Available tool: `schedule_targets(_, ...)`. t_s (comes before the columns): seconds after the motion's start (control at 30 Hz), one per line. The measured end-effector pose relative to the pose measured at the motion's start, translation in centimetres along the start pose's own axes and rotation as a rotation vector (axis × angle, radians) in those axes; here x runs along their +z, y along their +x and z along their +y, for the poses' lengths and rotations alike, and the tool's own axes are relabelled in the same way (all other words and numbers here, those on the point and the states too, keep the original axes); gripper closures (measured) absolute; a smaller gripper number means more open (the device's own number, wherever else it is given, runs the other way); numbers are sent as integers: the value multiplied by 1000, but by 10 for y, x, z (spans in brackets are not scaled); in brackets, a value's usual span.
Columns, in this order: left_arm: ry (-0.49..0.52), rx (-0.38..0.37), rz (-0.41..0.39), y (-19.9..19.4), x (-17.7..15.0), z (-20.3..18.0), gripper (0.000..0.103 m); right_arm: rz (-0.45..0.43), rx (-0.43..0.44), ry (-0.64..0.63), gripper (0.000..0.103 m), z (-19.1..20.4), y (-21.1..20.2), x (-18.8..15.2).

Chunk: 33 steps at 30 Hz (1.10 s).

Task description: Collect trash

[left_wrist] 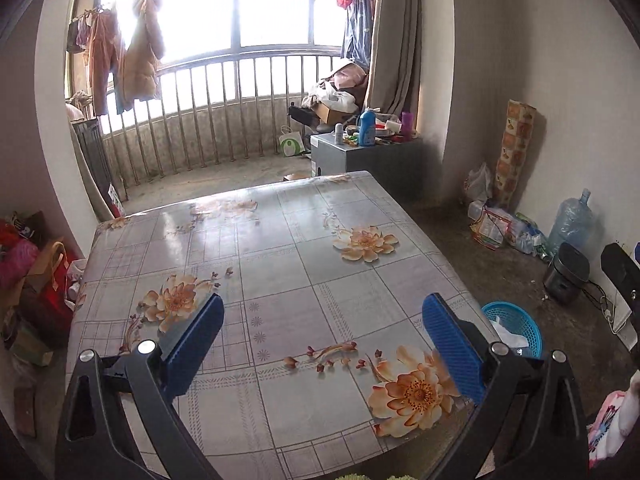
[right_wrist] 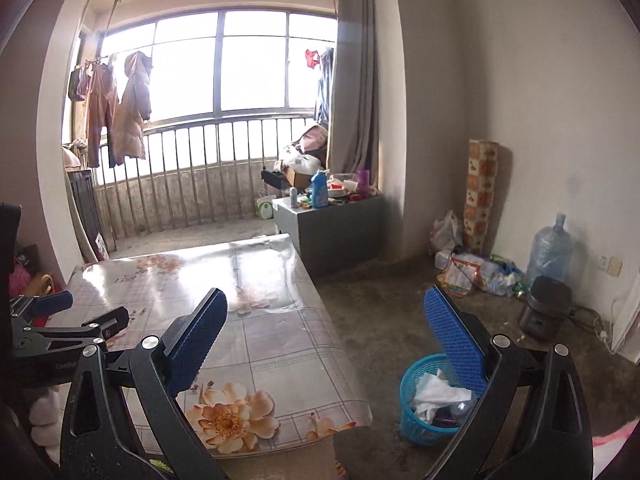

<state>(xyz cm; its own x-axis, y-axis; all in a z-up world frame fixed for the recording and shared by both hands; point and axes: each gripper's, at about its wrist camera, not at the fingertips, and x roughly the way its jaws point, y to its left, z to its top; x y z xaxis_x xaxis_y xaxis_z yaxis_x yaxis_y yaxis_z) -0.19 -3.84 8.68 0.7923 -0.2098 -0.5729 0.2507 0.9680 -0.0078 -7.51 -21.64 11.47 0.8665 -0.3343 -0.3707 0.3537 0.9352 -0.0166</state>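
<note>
A blue plastic waste basket (right_wrist: 416, 420) stands on the floor by the table's right front corner. It holds crumpled white paper (right_wrist: 436, 394) and other scraps. It also shows in the left wrist view (left_wrist: 516, 326). My right gripper (right_wrist: 324, 320) is open and empty, held above the table's right edge and the basket. My left gripper (left_wrist: 322, 330) is open and empty over the front of the table with the floral cloth (left_wrist: 280, 248). The left gripper also shows at the left of the right wrist view (right_wrist: 72, 312). I see no trash on the tabletop.
A grey cabinet (right_wrist: 332, 224) with bottles stands beyond the table. Bags (right_wrist: 472, 272), a patterned roll (right_wrist: 480, 196), a large water bottle (right_wrist: 550, 250) and a black cooker (right_wrist: 544, 308) sit along the right wall. Bags (left_wrist: 36, 280) pile left of the table.
</note>
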Motion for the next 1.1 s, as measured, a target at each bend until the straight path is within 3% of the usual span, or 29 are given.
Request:
schedule_targets(0.13, -1, 11, 8, -3, -7, 1, 6, -4, 41, -37, 8, 13, 0, 2)
schedule_targets(0.37, -43, 37, 67, 16, -7, 2, 6, 58, 19, -120, 8, 21, 15, -4)
schedule_targets(0.53, -35, 47, 147, 39, -16, -5, 6, 174, -42, -167, 8, 20, 31, -31)
schedule_targets(0.87, 22, 104, 295, 79, -37, -17, 6, 473, -71, -177, 8, -1, 73, -88)
schedule_targets(1.1, 55, 119, 331, 92, -38, -27, 6, 556, -93, -131, 8, -17, 87, -96)
